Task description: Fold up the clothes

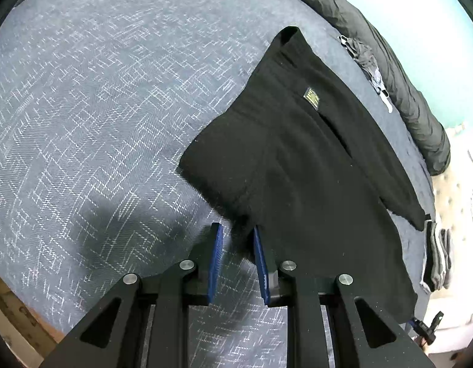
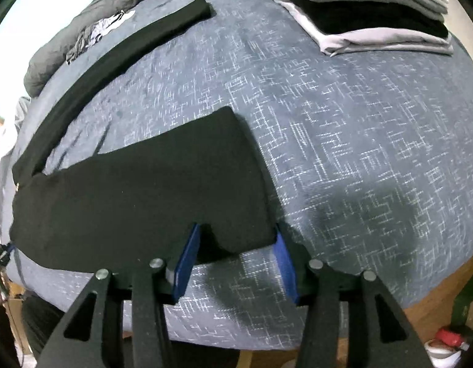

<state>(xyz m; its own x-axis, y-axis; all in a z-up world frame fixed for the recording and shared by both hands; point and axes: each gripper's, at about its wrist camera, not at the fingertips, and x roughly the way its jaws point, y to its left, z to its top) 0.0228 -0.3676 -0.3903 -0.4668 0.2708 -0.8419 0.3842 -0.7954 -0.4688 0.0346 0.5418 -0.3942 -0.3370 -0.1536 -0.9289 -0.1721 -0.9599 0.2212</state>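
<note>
Black trousers (image 1: 313, 165) lie flat on the blue patterned bed cover (image 1: 98, 116), with a small gold label near the waist. My left gripper (image 1: 236, 230) is open, blue pads apart, at the near edge of the trousers, holding nothing. In the right wrist view the trousers (image 2: 138, 193) show one leg folded back near me and the other leg (image 2: 113, 52) stretched far left. My right gripper (image 2: 236, 233) is open, its pads either side of the near cloth corner, not closed on it.
A dark grey duvet (image 1: 389, 61) is bunched along the far side of the bed, with a small patterned garment (image 1: 365, 58) beside it. A stack of folded grey and black clothes (image 2: 368, 9) sits at the far right. The wooden bed edge (image 2: 435, 291) is close.
</note>
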